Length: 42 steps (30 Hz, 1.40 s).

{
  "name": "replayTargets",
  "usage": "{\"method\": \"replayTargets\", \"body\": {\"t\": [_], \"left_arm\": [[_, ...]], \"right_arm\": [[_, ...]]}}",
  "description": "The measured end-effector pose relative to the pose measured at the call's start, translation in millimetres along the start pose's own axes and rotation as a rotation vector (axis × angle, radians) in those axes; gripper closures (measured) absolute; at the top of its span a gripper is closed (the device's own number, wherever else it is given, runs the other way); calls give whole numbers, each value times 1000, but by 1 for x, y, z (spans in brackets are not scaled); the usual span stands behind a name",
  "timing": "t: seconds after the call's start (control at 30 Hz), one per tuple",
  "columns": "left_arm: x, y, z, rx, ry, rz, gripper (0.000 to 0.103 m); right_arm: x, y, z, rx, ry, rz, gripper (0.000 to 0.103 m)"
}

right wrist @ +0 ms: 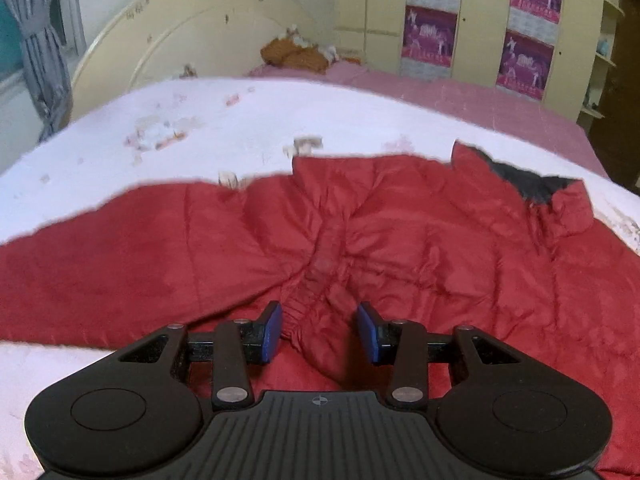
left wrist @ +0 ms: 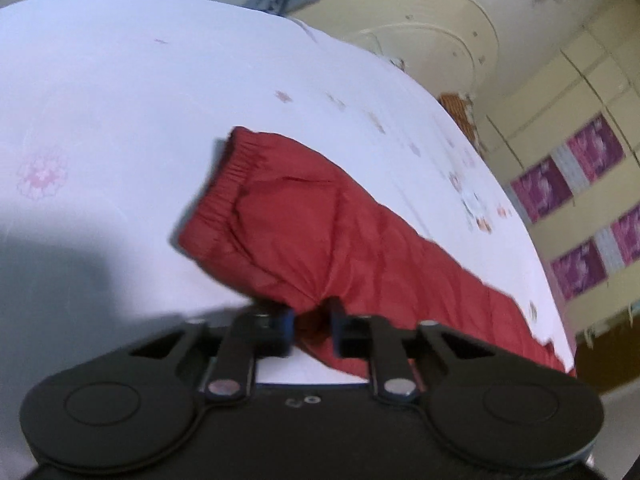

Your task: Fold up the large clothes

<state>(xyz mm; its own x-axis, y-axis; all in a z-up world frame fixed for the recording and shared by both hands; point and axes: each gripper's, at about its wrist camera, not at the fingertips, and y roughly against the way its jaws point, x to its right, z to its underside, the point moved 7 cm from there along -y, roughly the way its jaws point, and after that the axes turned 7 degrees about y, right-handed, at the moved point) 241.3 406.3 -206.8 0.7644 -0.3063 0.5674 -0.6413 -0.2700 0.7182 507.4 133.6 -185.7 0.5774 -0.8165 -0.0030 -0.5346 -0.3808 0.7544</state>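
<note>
A white bedsheet [right wrist: 120, 152] with faint pink flowers covered the bed and filled both views, and on it lay the red quilted jacket [right wrist: 400, 232], spread wide. Only the right wrist view showed the jacket's broad body, its raised collar with dark lining [right wrist: 532, 184] at the far right, and a pink blanket [right wrist: 440, 92] beyond the sheet. That view also took in the cream headboard [right wrist: 192, 32], a grey curtain [right wrist: 40, 52] at the left, the wardrobe doors with purple posters [right wrist: 432, 36], and a brown soft toy [right wrist: 296, 54] near the headboard. The left wrist view was tilted and blurred; it showed instead one sleeve [left wrist: 320, 232] of the jacket lying across the sheet, ending in an elastic cuff [left wrist: 224, 184] at its far end.

The left gripper [left wrist: 312, 324] was clenched on a gathered pinch of that sleeve's red fabric, the blue pads [left wrist: 286, 328] drawn close with cloth bunched between them. The right gripper [right wrist: 320, 332] stood partly apart, with a ruched fold of the jacket, gathered along an elastic seam, between its blue pads [right wrist: 272, 332]; the fabric touched the left-hand pad, but I could not tell whether both pads pressed on it.
</note>
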Motion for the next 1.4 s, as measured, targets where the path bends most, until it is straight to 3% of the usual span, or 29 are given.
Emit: {"method": "replayTargets", "body": {"t": [0.13, 0.27, 0.33, 0.53, 0.77, 0.9, 1.07, 1.1, 1.13, 1.17, 1.2, 1.23, 1.3, 1.37, 1.4], "left_arm": [[11, 2, -2, 32, -46, 14, 97], [45, 18, -4, 72, -163, 80, 98], [71, 26, -2, 83, -245, 128, 98], [169, 40, 32, 63, -482, 304, 98], [276, 31, 145, -78, -736, 514, 98], [308, 17, 220, -183, -862, 569, 98], [319, -3, 302, -281, -1027, 572, 98], [315, -7, 316, -294, -1061, 560, 98], [313, -11, 326, -296, -1088, 547, 97], [311, -15, 336, -301, -1118, 530, 93], [304, -17, 338, -307, -1142, 509, 90], [295, -12, 344, -309, -1159, 492, 82], [291, -11, 343, -311, -1176, 481, 78], [286, -2, 336, -290, -1178, 474, 47], [282, 5, 326, -261, -1170, 468, 40]], "right_arm": [[1, -5, 0, -12, -1, -7, 62], [11, 5, -3, 37, -61, -12, 62], [9, -2, 0, -5, -29, -21, 62], [28, 36, -11, 92, -85, -35, 62], [82, 82, 4, 124, -140, 47, 62], [121, 102, 25, 116, -188, 99, 62], [165, 125, 51, 113, -260, 153, 61], [172, 129, 55, 113, -273, 159, 55], [178, 134, 59, 117, -286, 166, 26], [181, 138, 60, 129, -290, 175, 11], [183, 144, 61, 152, -285, 183, 4], [183, 147, 60, 164, -275, 181, 4], [182, 149, 57, 170, -273, 165, 4], [181, 146, 54, 175, -283, 139, 4], [179, 142, 51, 171, -284, 125, 4]]}}
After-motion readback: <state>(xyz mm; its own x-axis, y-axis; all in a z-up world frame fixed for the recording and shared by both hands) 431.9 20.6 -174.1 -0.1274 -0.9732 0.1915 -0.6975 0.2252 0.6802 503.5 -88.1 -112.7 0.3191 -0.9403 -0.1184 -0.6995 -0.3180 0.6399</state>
